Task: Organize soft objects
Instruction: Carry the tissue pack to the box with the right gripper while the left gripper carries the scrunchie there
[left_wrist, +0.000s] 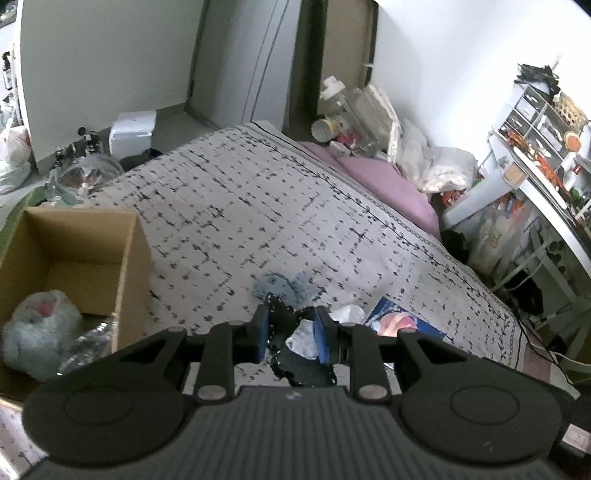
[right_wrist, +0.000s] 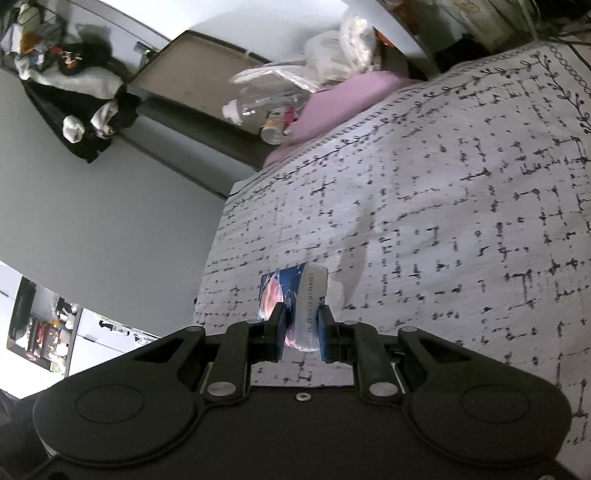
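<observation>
**Both grippers loaded, box to the left waiting**

Left wrist view: the left gripper (left_wrist: 290, 334) has its jaws drawn narrow on a black lacy cloth (left_wrist: 295, 363), which bunches between the blue pads and hangs below them; a pale crinkled scrap sits in the same gap, though whether it is held or merely lies behind cannot be told. Beyond the fingertips a grey-blue knitted piece (left_wrist: 284, 285) lies on the patterned bedspread (left_wrist: 258, 192), and a blue printed packet (left_wrist: 397, 322) shows just right of the gripper. At the left edge stands an open cardboard box (left_wrist: 127, 266), already holding a pale fluffy bundle (left_wrist: 37, 328) and some clear plastic. The step in hand looks like carrying a picked-up soft item towards that box. The next move calls for swinging left over the box's near wall, clearing the rim, and only then loosening the pads so the dangling cloth drops inside rather than snagging on the edge.

Right wrist view: the right gripper (right_wrist: 301, 332) is closed narrow on a soft blue-and-white packet (right_wrist: 301, 295), held upright above the bedspread (right_wrist: 461, 221). The box is not in this view, so the right hand would need to turn towards it before letting go. With both hands loaded, they probably have to take turns at the opening.
</observation>
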